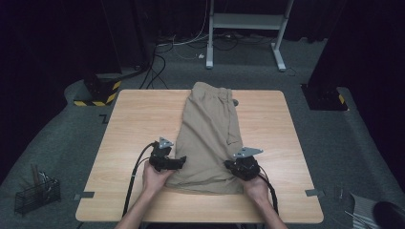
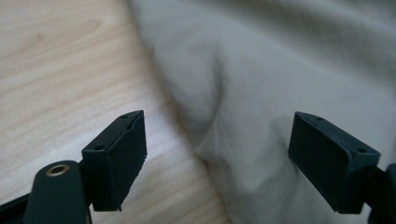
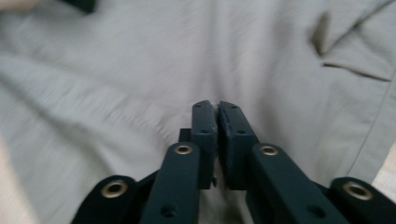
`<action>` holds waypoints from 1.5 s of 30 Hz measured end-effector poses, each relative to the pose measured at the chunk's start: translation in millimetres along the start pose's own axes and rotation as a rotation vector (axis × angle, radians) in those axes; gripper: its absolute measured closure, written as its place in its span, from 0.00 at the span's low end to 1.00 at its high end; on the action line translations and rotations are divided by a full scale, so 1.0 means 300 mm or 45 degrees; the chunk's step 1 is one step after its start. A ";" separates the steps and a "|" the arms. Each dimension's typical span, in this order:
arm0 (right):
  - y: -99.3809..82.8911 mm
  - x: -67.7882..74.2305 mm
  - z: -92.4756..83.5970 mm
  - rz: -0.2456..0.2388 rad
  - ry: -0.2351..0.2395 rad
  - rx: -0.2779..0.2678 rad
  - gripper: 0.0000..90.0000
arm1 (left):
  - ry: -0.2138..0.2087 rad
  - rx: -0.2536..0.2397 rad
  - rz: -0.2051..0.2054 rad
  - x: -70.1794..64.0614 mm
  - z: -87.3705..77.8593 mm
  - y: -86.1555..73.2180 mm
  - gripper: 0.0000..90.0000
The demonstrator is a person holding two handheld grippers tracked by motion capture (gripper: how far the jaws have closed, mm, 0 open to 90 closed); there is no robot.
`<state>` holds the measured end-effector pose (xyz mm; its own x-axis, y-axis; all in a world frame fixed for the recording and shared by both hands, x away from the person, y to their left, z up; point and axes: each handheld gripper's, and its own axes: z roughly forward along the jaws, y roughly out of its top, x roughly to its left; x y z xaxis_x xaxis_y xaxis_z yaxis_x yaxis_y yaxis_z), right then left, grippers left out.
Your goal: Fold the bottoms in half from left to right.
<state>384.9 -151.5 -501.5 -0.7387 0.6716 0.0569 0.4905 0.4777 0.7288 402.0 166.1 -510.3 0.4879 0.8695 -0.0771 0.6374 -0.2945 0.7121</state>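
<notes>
Khaki shorts (image 1: 210,138) lie lengthwise down the middle of the wooden table (image 1: 133,119), waistband toward twelve o'clock and hems toward six o'clock. The left gripper (image 1: 183,161) stands at the hem's eight o'clock edge with its jaws spread wide; in the left gripper view one pad is over bare wood and the other over cloth, straddling a raised fold (image 2: 210,112) without pressing it. The right gripper (image 3: 216,108), at the hem's four o'clock corner, has its jaws closed together; whether a thin layer of fabric lies pinched between them cannot be told.

Likely risks: the left jaws may close on the top layer alone, so the shorts peel apart when lifted. If the right grip holds little or no fabric, that corner would slip free and the cloth would drag skewed across the table.
</notes>
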 end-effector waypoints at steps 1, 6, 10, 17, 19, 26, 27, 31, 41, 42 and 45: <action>-0.012 0.010 -0.014 -0.018 0.005 -0.004 0.96 | 0.004 0.008 0.005 -0.001 0.001 -0.008 0.22; -0.089 0.036 -0.083 -0.027 0.022 -0.009 0.94 | 0.004 0.033 0.012 -0.003 -0.006 -0.042 0.22; -0.111 0.031 -0.126 0.000 0.023 -0.052 0.84 | 0.008 0.000 0.011 0.002 -0.024 -0.032 0.22; -0.039 -0.041 -0.126 0.129 -0.096 -0.172 0.76 | 0.013 -0.064 -0.021 0.012 -0.019 0.021 0.25; -0.019 -0.074 -0.091 0.179 -0.143 -0.141 0.75 | 0.022 -0.039 -0.022 0.014 0.000 0.026 0.27; -0.011 -0.090 -0.003 0.213 -0.200 -0.036 0.54 | 0.039 0.013 0.009 -0.007 0.039 0.011 0.26; -0.019 -0.076 -0.003 0.211 -0.207 -0.033 0.51 | 0.041 0.018 0.013 -0.009 0.041 0.008 0.26; -0.055 -0.028 -0.014 0.156 -0.220 0.006 0.41 | 0.045 0.035 0.031 -0.018 0.043 -0.001 0.25; -0.148 0.036 -0.101 0.089 -0.141 0.014 0.35 | 0.016 0.036 0.053 -0.033 0.002 -0.046 0.23; -0.150 0.036 -0.104 0.079 -0.140 0.010 0.35 | 0.014 0.034 0.058 -0.035 -0.004 -0.052 0.23; -0.146 0.016 -0.113 0.119 -0.126 -0.027 0.36 | -0.002 0.029 0.052 -0.050 -0.022 -0.071 0.22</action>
<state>344.3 -188.5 -509.9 -0.6405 0.7657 0.0589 0.5447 0.3989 0.7377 377.2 162.0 -519.6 0.5147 0.8560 -0.0490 0.6304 -0.3390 0.6983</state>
